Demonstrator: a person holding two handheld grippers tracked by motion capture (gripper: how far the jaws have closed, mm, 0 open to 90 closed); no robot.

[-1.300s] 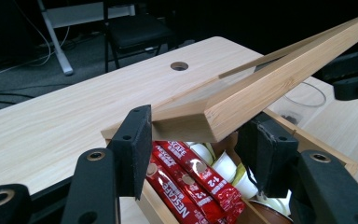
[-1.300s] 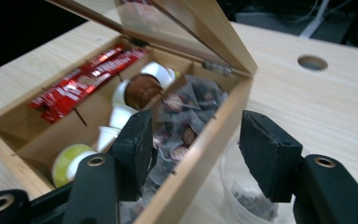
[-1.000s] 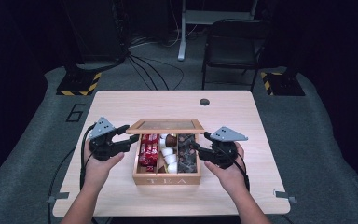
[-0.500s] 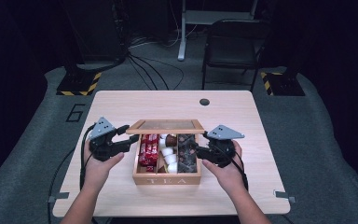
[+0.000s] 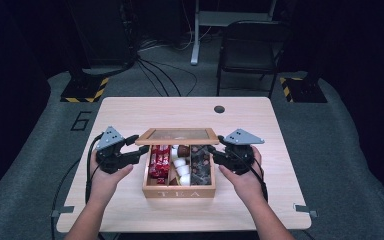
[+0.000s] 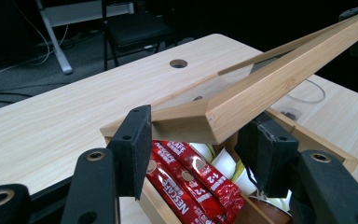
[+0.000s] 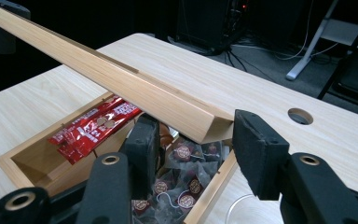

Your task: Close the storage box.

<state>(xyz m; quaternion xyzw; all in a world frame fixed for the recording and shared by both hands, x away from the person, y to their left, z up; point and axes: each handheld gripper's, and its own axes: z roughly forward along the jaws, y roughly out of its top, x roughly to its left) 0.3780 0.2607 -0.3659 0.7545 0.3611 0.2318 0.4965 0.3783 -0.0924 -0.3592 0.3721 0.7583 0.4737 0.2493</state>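
Wooden table [image 5: 130, 115] — box lid [image 5: 177, 135] half-raised, left gripper [image 5: 136, 152] clamping one front corner, right gripper [image 5: 213, 152] closing around the other.

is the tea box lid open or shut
Open: the lid is raised, hinged at the back, exposing sachets inside the tea box.

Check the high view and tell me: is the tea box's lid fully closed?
No, the lid stands raised at the back of the tea box, leaving the red sachets and white cups exposed.

Bright table, dark surroundings, soft focus
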